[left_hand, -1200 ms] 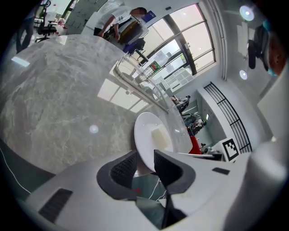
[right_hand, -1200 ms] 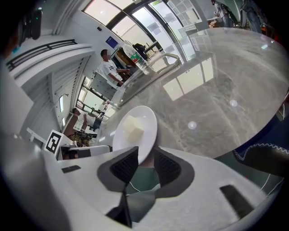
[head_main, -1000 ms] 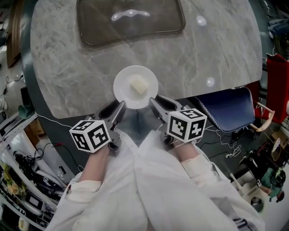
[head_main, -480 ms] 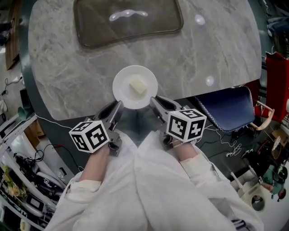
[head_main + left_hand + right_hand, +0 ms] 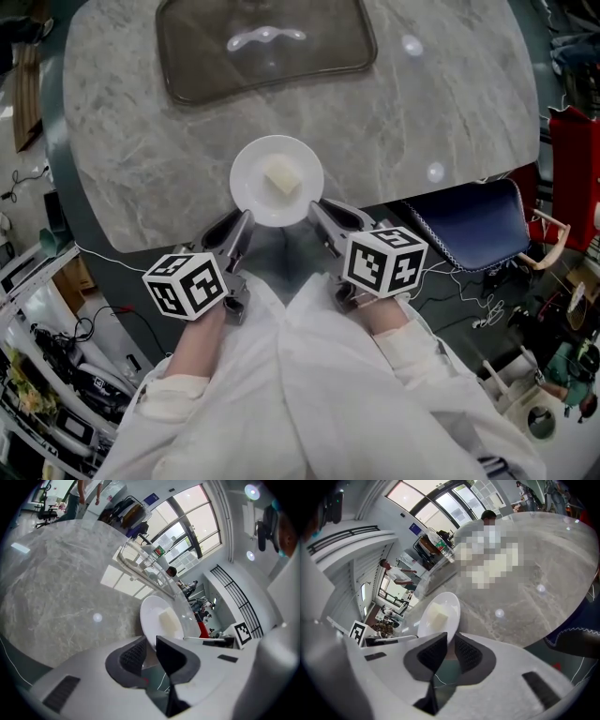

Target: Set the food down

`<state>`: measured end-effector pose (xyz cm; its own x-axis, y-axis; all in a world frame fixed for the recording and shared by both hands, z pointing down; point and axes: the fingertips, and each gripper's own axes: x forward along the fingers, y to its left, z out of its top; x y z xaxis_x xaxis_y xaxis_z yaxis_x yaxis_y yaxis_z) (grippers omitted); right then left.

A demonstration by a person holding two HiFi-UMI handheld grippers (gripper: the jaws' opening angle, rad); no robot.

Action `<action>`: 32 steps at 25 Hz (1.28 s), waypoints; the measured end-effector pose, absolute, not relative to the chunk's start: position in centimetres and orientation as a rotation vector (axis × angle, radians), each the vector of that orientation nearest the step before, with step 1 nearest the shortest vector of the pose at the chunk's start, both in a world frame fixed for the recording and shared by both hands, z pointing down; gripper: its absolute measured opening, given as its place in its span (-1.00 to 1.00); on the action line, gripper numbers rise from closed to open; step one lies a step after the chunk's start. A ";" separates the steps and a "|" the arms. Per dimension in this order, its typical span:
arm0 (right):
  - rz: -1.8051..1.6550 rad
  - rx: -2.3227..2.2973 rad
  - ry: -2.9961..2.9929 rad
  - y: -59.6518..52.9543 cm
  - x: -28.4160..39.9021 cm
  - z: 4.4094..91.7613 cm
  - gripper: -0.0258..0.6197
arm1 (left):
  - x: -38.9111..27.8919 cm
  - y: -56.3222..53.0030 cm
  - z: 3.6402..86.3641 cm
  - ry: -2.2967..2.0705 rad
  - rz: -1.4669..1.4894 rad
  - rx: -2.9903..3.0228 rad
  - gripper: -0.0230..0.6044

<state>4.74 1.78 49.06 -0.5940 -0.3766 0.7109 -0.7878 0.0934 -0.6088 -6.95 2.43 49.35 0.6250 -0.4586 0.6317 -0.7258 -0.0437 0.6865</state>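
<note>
A small white plate (image 5: 246,178) carries a pale cube of food (image 5: 281,177) and sits over the near edge of the grey marble table (image 5: 422,103). My left gripper (image 5: 246,220) is shut on the plate's near-left rim. My right gripper (image 5: 314,208) is shut on its near-right rim. In the left gripper view the plate (image 5: 152,616) and food (image 5: 168,620) rise just past the left gripper (image 5: 151,648). In the right gripper view the plate (image 5: 451,606) with the food (image 5: 437,616) stands between the jaws of the right gripper (image 5: 451,644). Whether the plate rests on the table I cannot tell.
A dark glass tray (image 5: 197,56) with a pale handle lies at the table's far side. A blue chair seat (image 5: 478,225) stands to the right below the table edge, and a red object (image 5: 574,159) beyond it. Cables and clutter cover the floor at left.
The plate and both grippers have drifted very slightly left and away from me. Both grips on the rim are unchanged.
</note>
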 end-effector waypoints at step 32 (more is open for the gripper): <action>1.266 1.205 -2.191 -4.4 0.6 42.2 -0.79 | -11.2 -3.9 42.0 -1.035 0.162 1.912 -0.73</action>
